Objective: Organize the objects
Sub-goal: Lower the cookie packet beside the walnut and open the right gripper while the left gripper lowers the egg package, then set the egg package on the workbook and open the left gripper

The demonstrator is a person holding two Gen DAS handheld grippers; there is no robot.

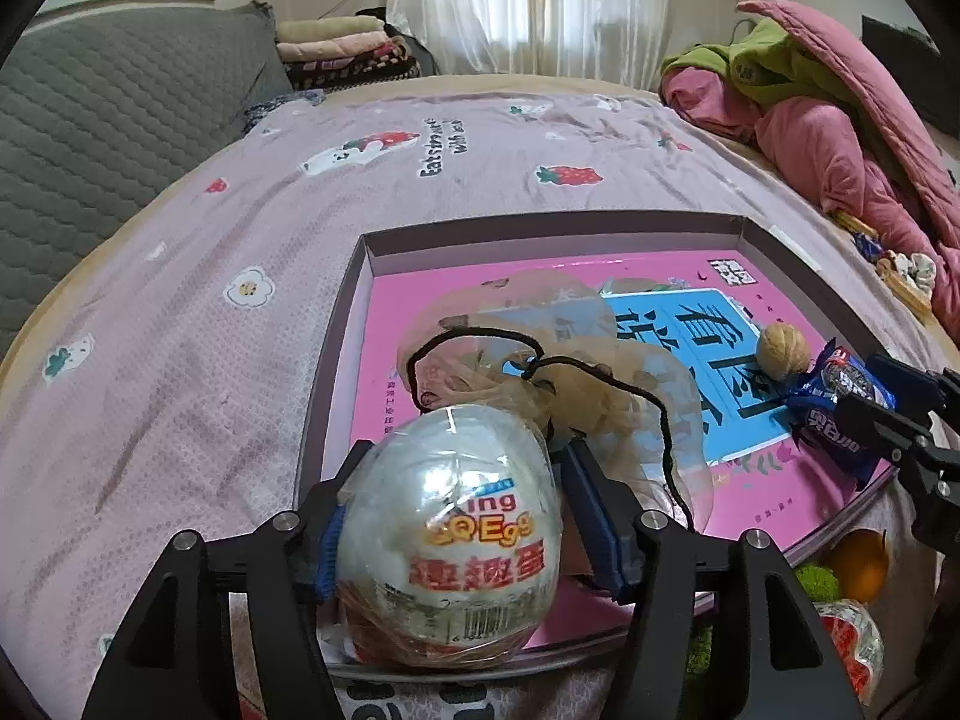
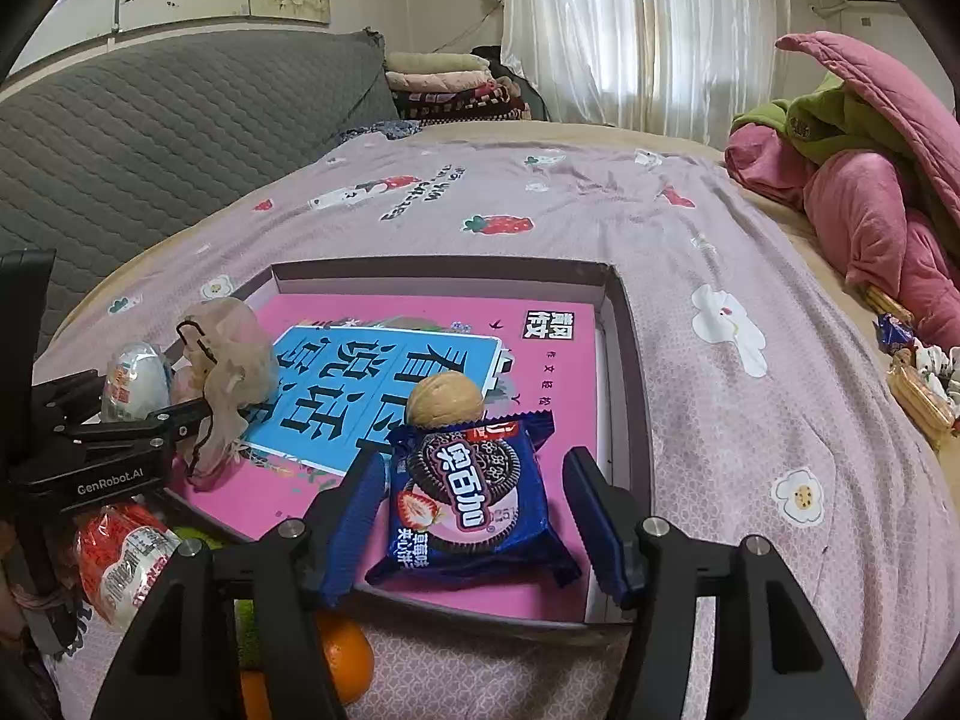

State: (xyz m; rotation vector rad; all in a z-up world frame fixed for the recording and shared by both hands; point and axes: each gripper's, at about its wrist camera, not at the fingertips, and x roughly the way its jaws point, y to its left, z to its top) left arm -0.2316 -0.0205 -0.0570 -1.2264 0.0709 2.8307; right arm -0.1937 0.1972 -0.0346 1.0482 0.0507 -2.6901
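A shallow grey-purple cardboard box lid (image 2: 624, 324) lies on a bed covered by a lilac sheet printed with strawberries and flowers (image 2: 750, 432). Inside the lid lies a pink book with a blue title panel (image 2: 540, 360).

The left tool (image 1: 462, 516) stands at the near left corner of the lid, its blue-padded fingers (image 1: 591, 510) spread on either side of a white plastic toy egg wrapped in clear film (image 1: 450, 534). The left pad is at the egg's side; a gap shows between the right pad and the egg, so the tool is open, and the egg rests on the near edge of the lid. Just behind the egg lies a sheer beige drawstring pouch with a black cord (image 1: 540, 360).

The right tool (image 2: 474, 522) is open too, at the near right of the lid, its fingers clear of a dark blue packet of chocolate sandwich biscuits (image 2: 474, 504) lying flat on the book. A tan walnut (image 2: 444, 399) sits touching the packet's far edge. An orange fruit (image 2: 354, 660) lies on the bed just outside the lid's near wall.
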